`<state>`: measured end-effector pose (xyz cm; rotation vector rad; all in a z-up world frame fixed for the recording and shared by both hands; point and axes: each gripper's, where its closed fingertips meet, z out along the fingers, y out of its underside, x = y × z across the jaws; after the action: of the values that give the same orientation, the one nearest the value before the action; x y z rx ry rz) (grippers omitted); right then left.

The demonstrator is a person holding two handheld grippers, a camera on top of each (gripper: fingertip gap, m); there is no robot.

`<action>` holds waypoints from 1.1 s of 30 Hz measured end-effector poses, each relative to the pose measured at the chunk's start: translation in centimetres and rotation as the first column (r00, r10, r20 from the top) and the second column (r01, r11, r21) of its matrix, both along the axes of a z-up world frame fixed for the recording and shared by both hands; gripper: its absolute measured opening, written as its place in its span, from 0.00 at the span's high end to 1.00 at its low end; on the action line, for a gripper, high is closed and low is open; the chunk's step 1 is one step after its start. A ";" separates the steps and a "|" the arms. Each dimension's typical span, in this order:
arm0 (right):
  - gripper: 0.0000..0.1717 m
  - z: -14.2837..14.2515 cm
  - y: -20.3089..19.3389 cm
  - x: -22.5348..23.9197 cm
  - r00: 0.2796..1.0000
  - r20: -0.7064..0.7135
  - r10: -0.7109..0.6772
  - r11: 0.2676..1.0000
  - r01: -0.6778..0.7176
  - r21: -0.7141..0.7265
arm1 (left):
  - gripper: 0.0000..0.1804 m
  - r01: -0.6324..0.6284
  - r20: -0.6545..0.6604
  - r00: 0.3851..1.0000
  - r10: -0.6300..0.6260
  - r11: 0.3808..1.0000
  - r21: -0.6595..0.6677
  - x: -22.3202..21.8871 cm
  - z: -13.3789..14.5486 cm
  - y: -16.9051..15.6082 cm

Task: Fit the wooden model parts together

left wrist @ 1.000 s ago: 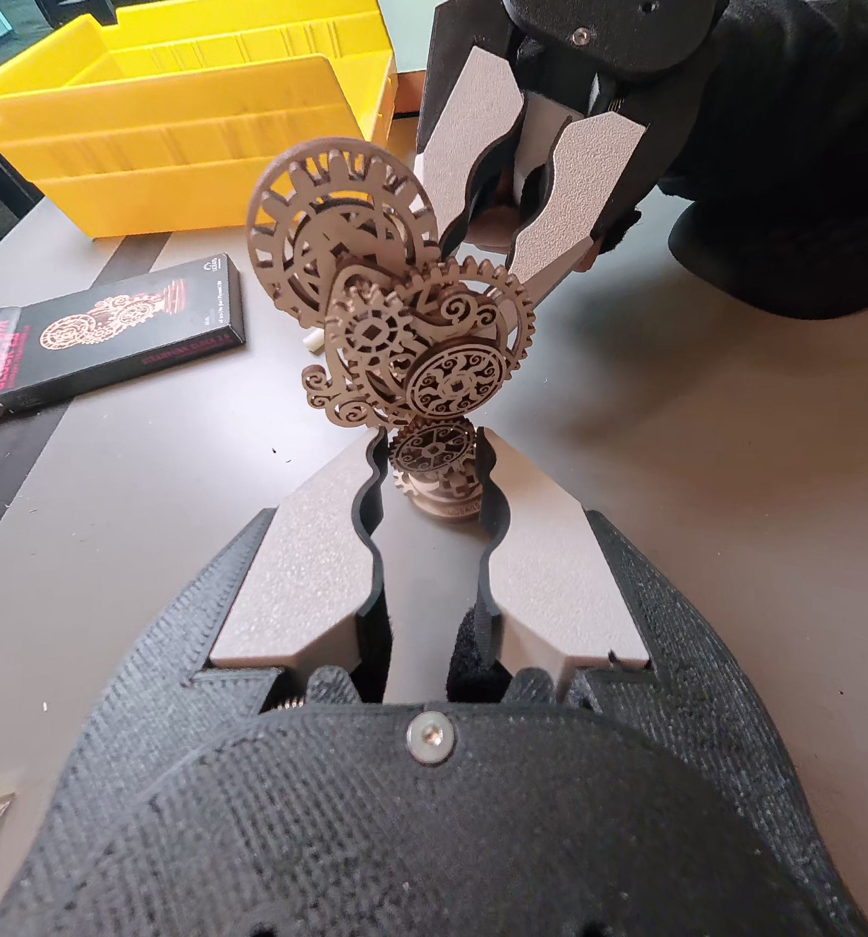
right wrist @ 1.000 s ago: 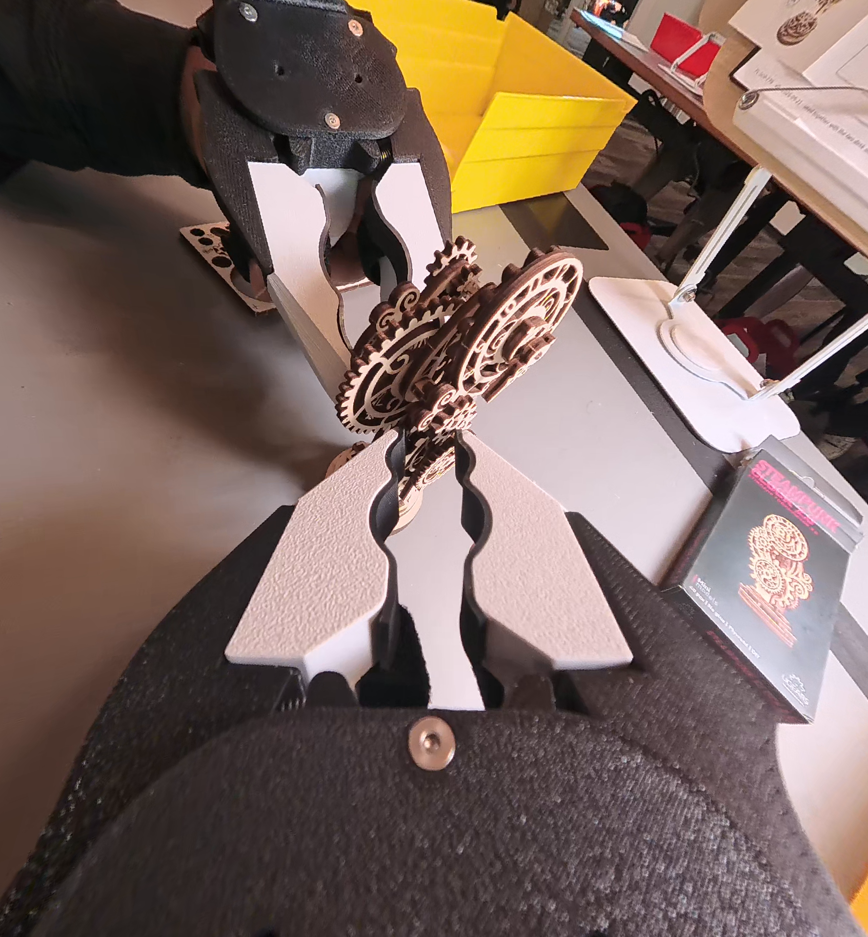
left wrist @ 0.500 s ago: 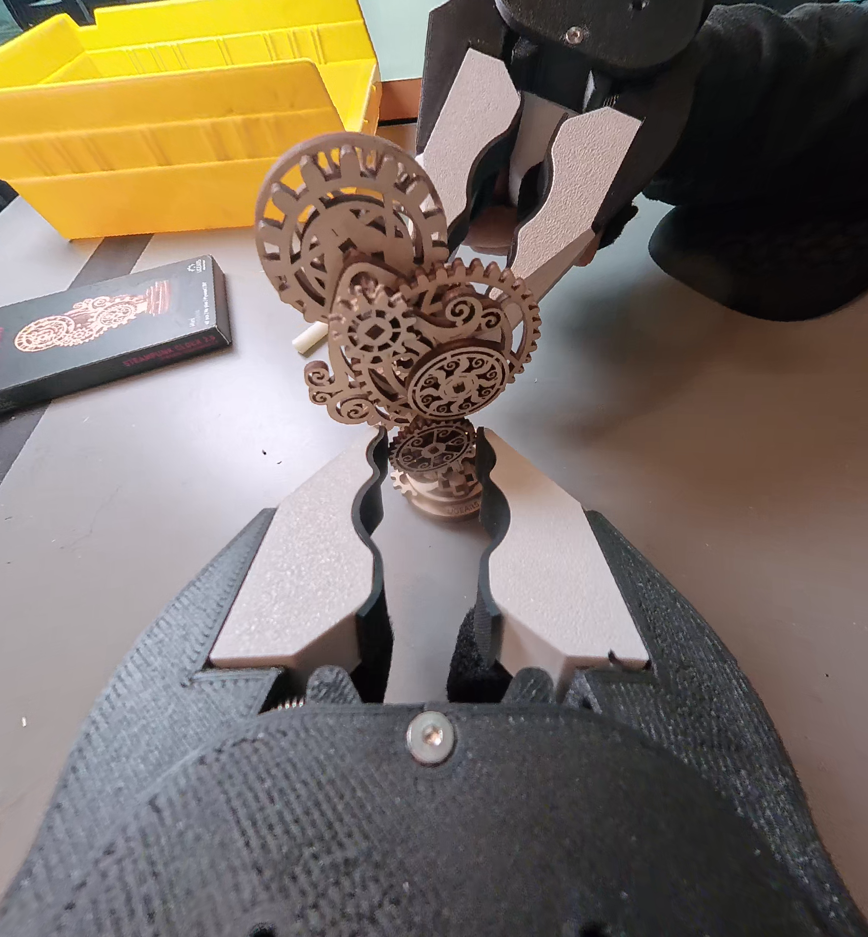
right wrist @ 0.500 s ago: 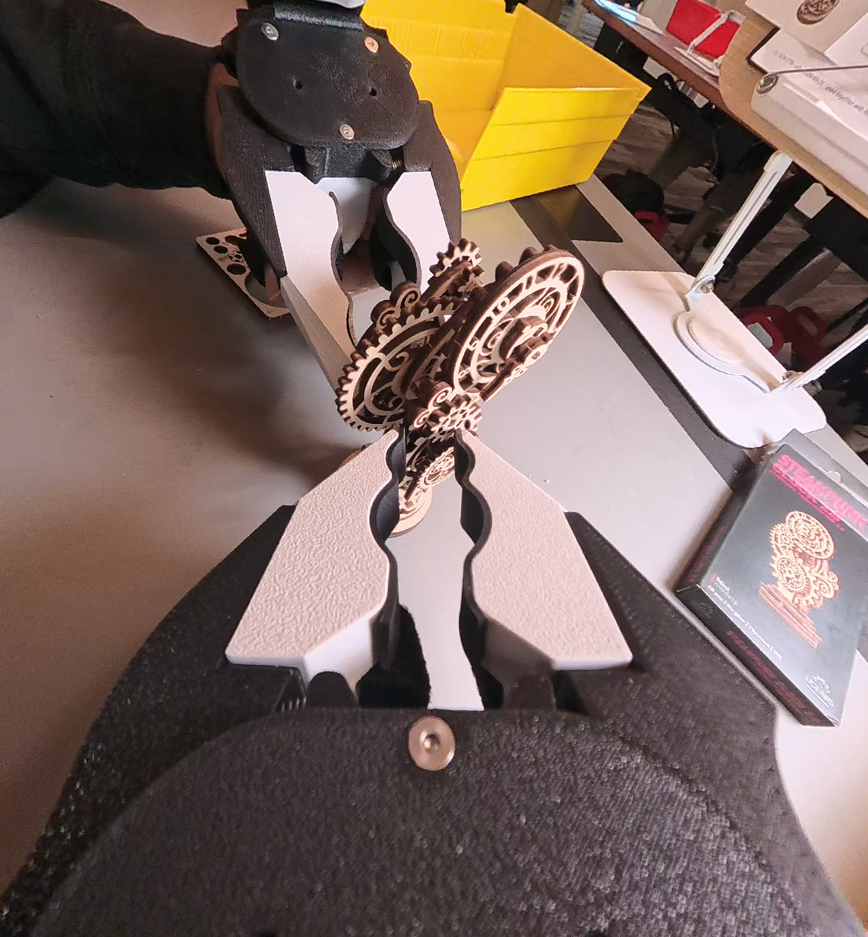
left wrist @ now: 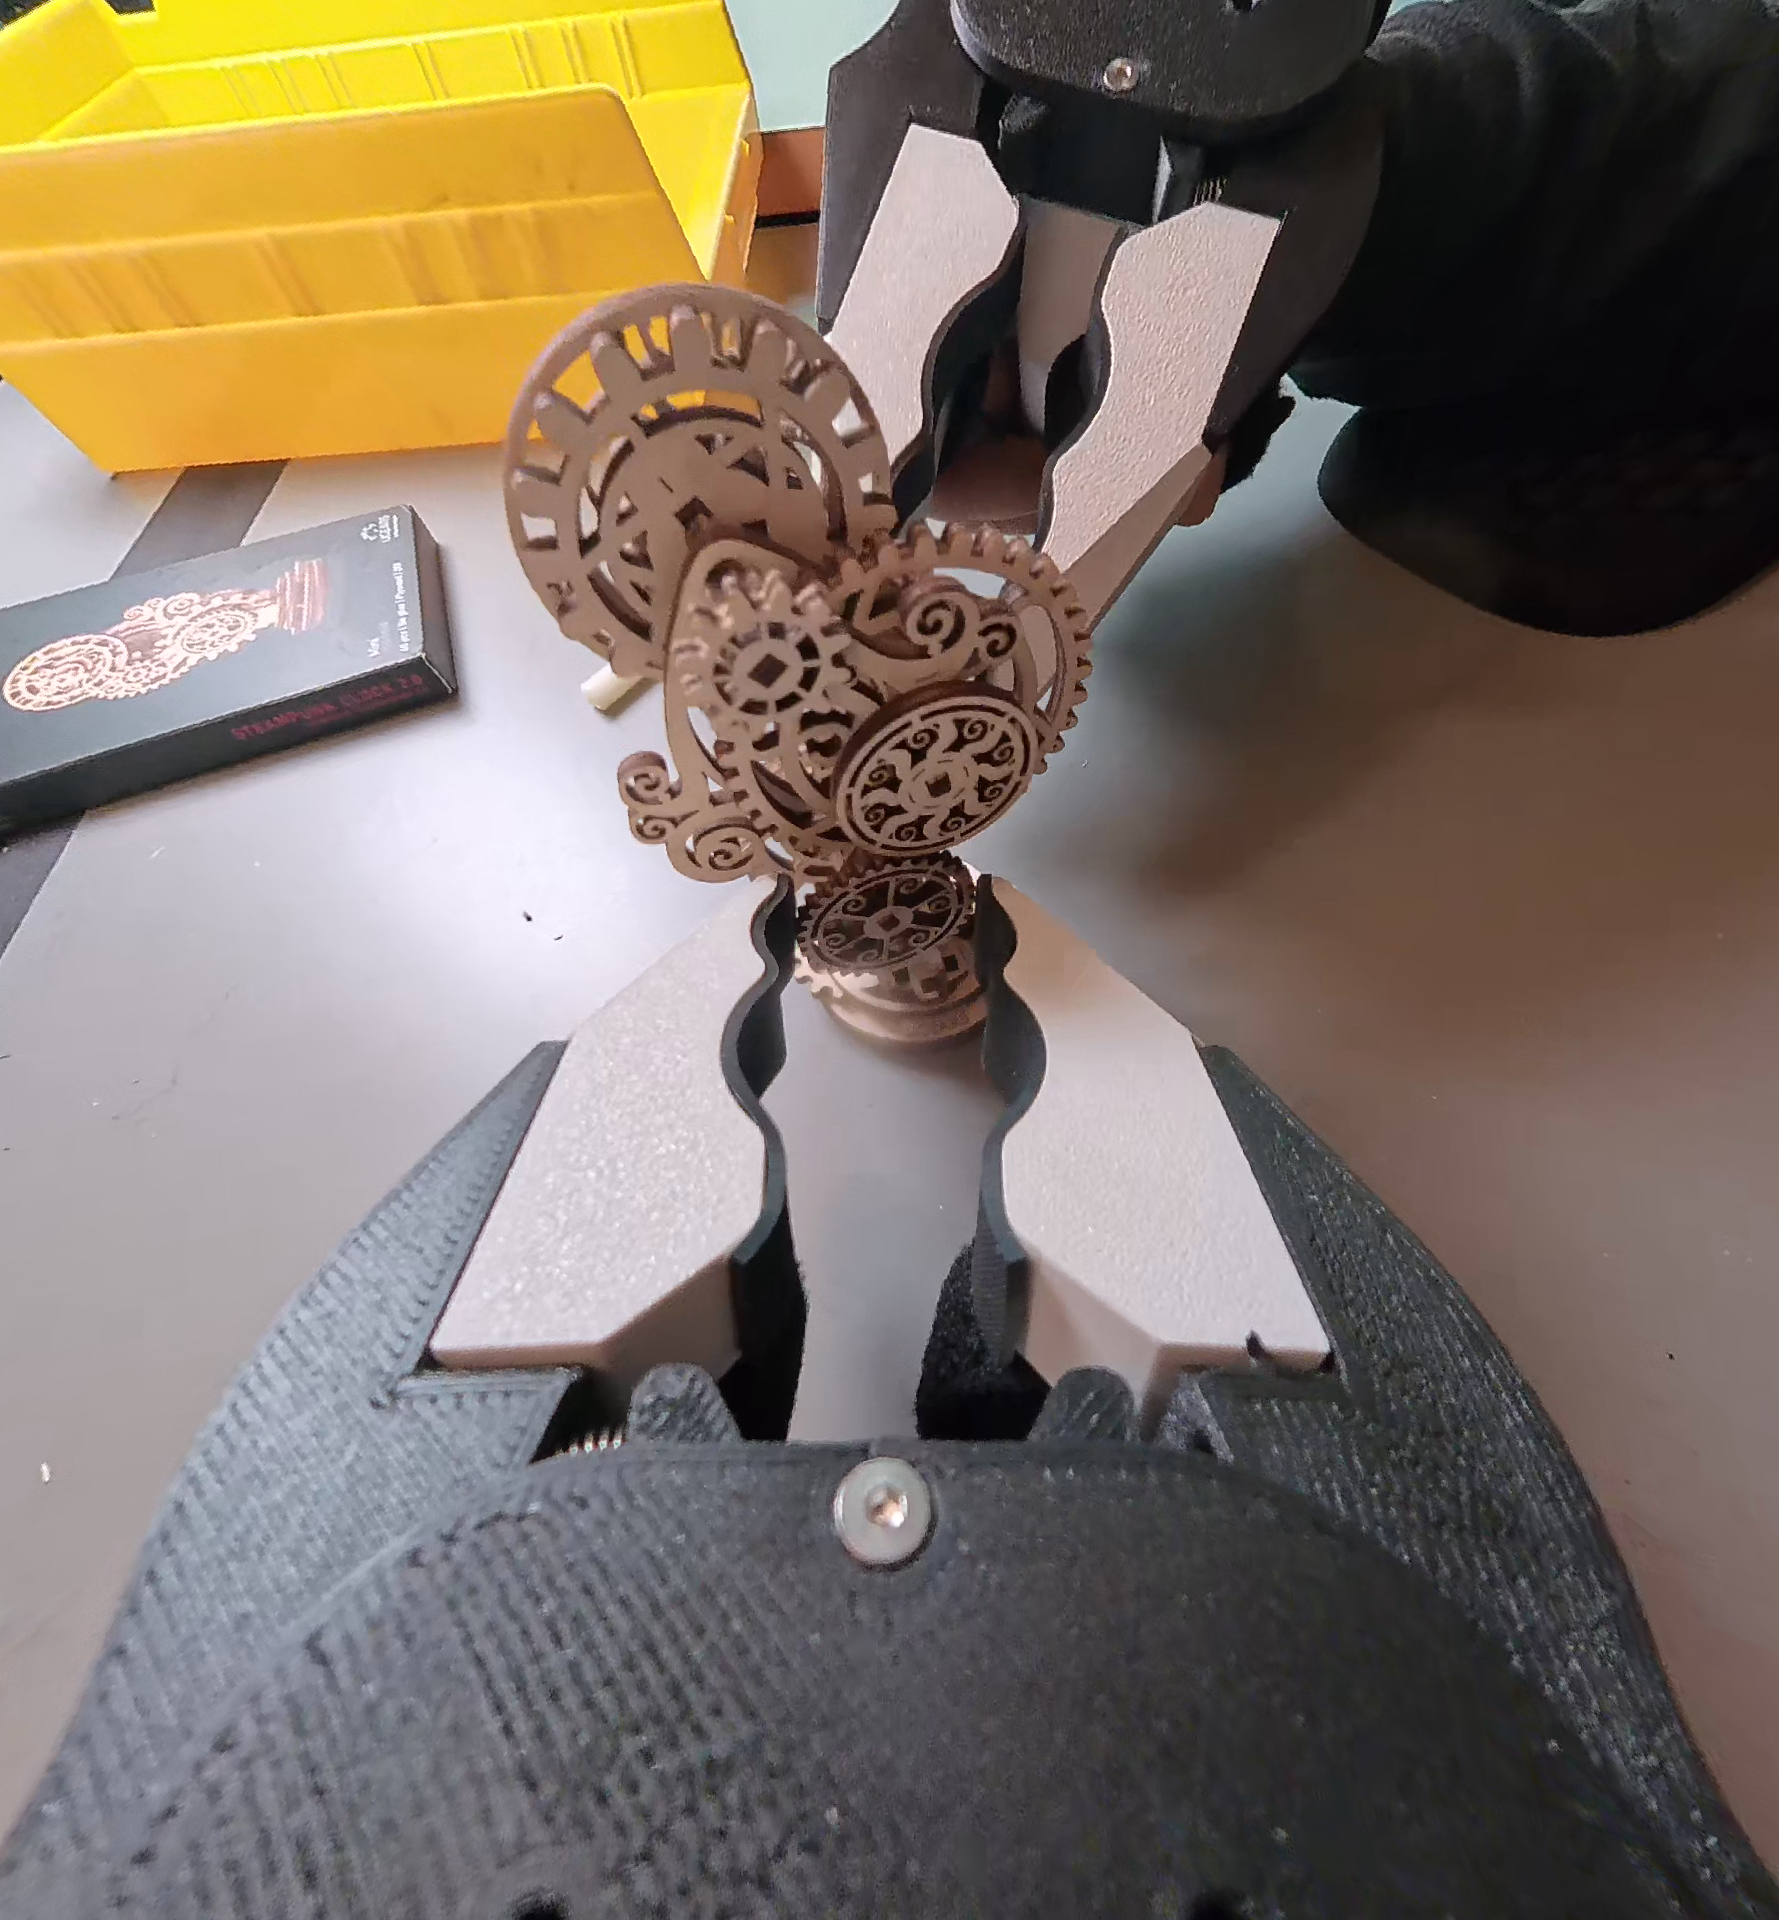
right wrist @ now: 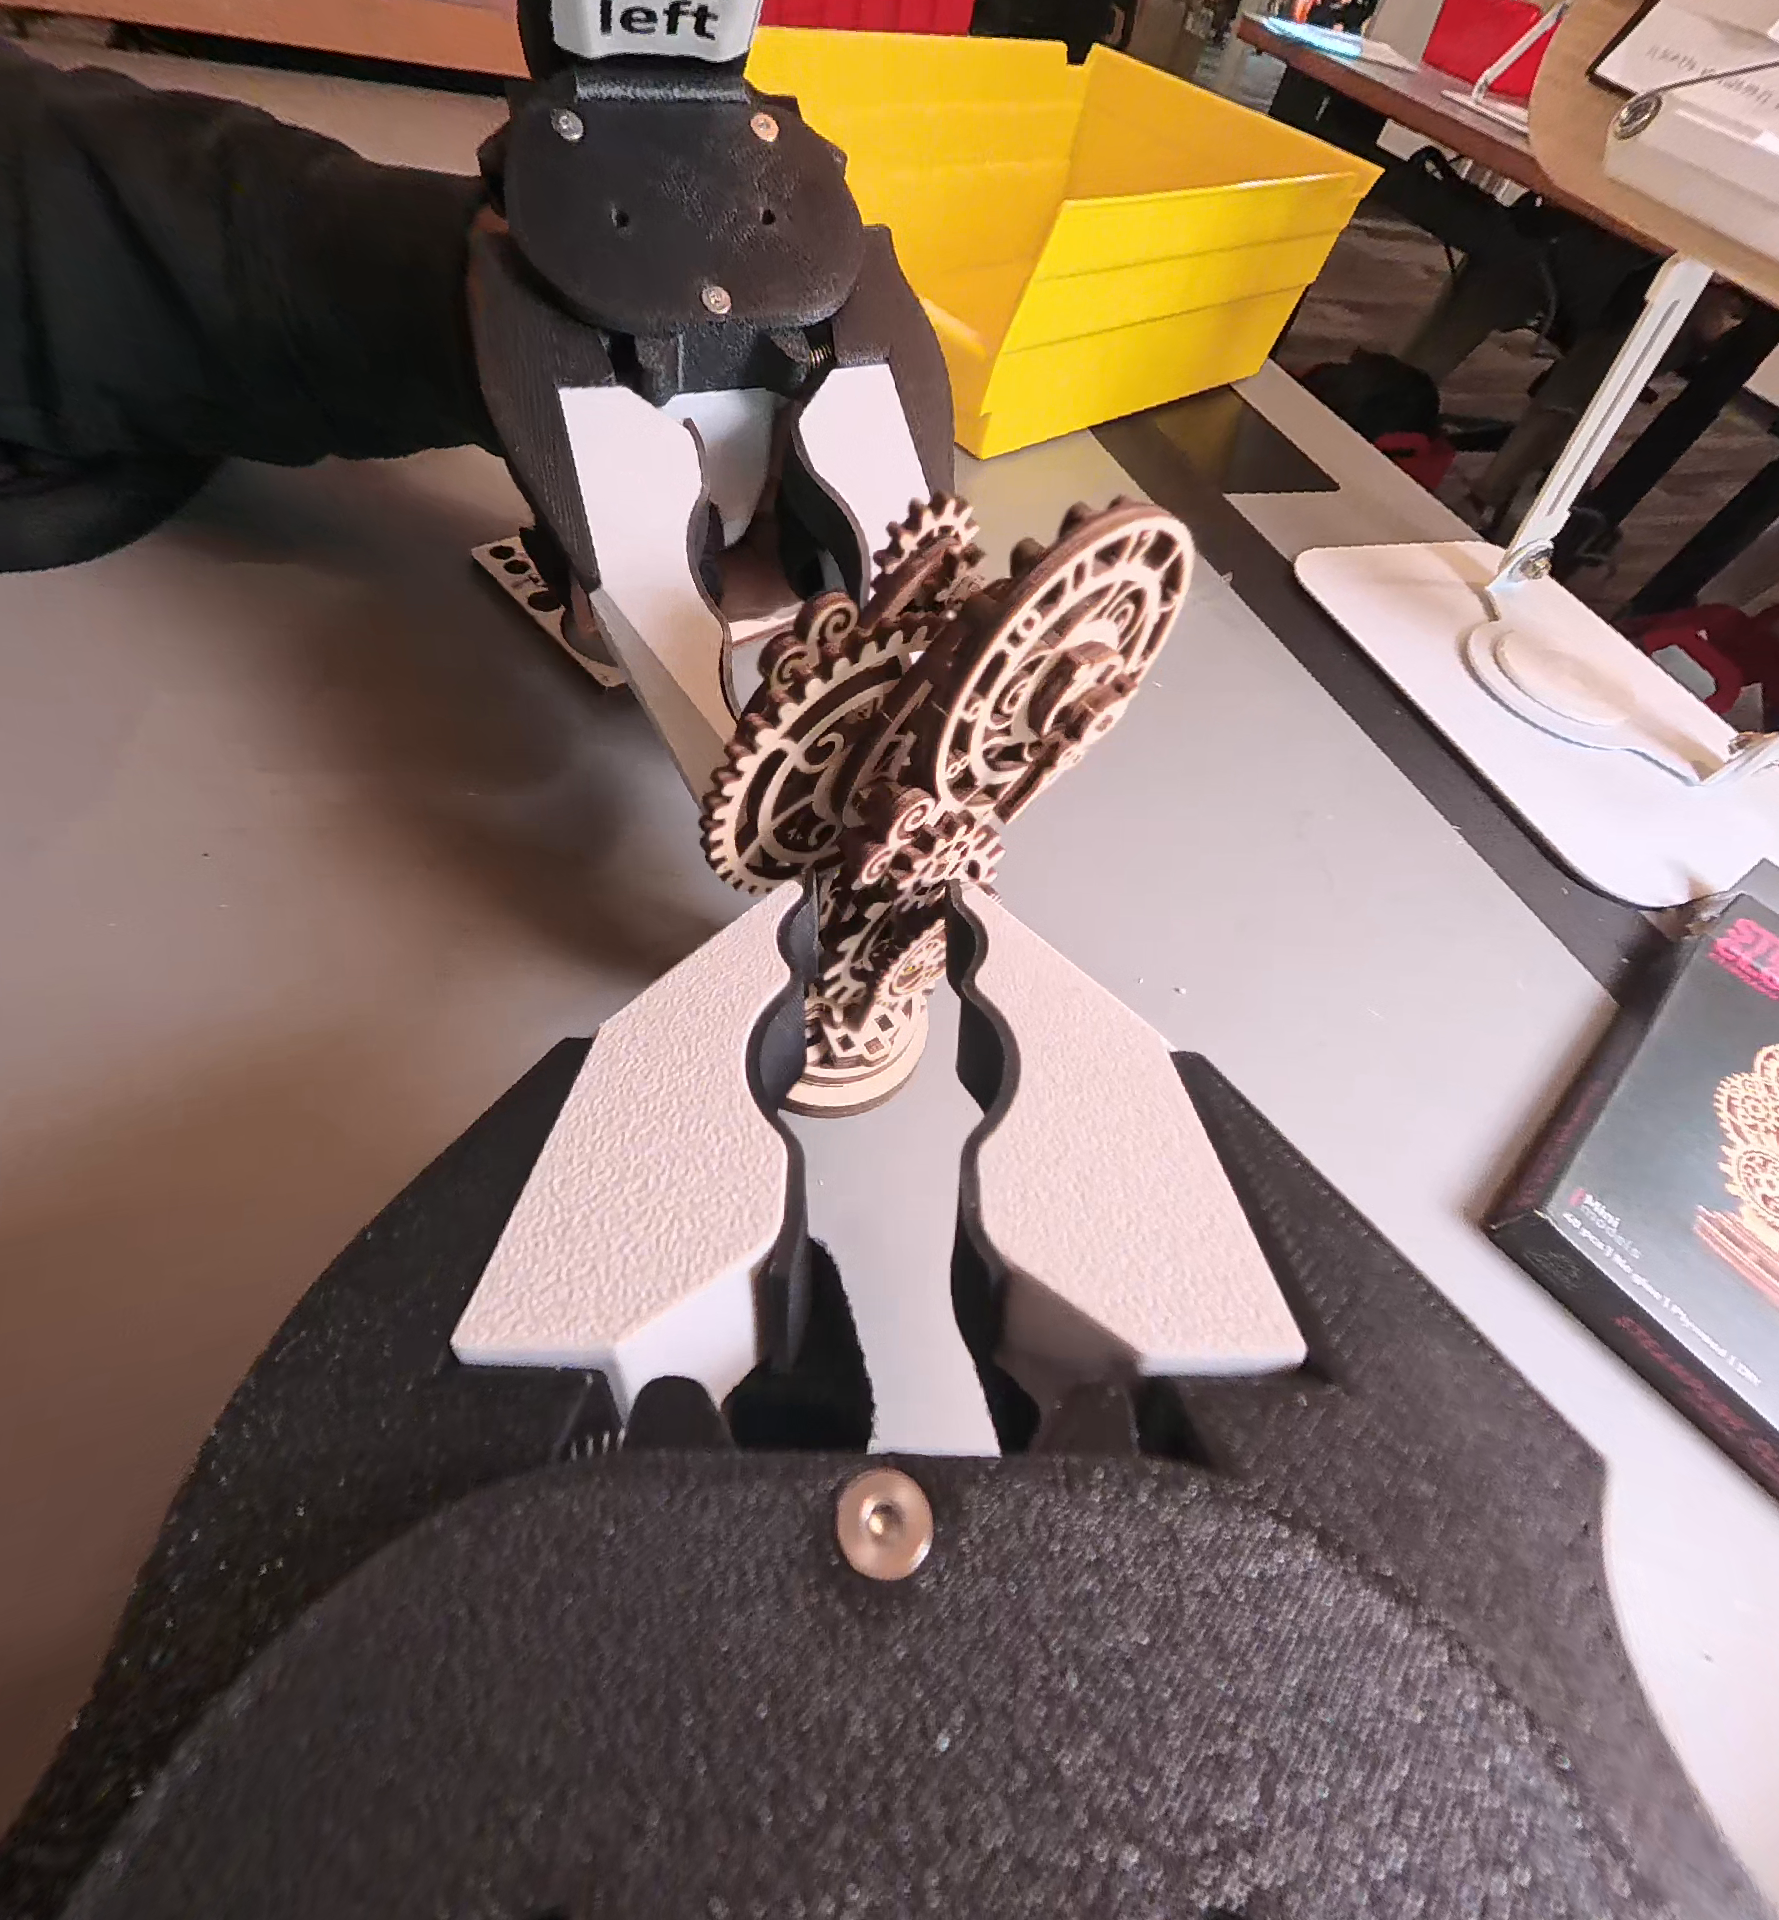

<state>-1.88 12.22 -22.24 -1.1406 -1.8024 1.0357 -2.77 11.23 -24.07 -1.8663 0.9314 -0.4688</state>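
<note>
The wooden gear model stands upright on its round base on the grey table. My left gripper is shut on the model's small lowest gear, with a pad against each side. In the right wrist view the model rises just past my right gripper. This gripper is open: its pads flank the model's lower stem, with a slim gap on the right side. The right gripper's fingers reach in from behind the model. The left gripper's fingers show beyond it.
A yellow bin stands at the back and also shows in the right wrist view. The black model box lies on the table. A white lamp base, a punched wooden sheet and black sleeves are nearby. Less than 4 cm separates the two grippers' tips.
My right gripper's jaws have widened and let go of the model's stem. My left gripper keeps its hold on the lowest gear. The model has stayed upright.
</note>
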 end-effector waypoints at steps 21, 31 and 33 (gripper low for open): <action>0.90 0.1 -0.6 0.8 0.999 0.040 0.028 0.998 -0.030 0.056 | 0.82 0.032 0.001 0.999 -0.032 0.999 0.006 0.5 0.0 -0.4; 0.90 0.1 -0.5 1.2 0.998 0.059 0.032 0.998 -0.035 0.046 | 0.82 0.041 0.011 0.999 -0.041 0.999 -0.004 0.9 0.0 -0.3; 0.90 0.1 -0.6 1.2 0.997 0.063 0.035 0.998 -0.038 0.050 | 0.82 0.046 0.004 0.999 -0.046 0.999 -0.001 0.9 0.0 -0.3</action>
<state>-0.63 11.67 -22.10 -1.1242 -1.8943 0.9790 -1.84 10.91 -24.04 -1.8474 0.9728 -0.5009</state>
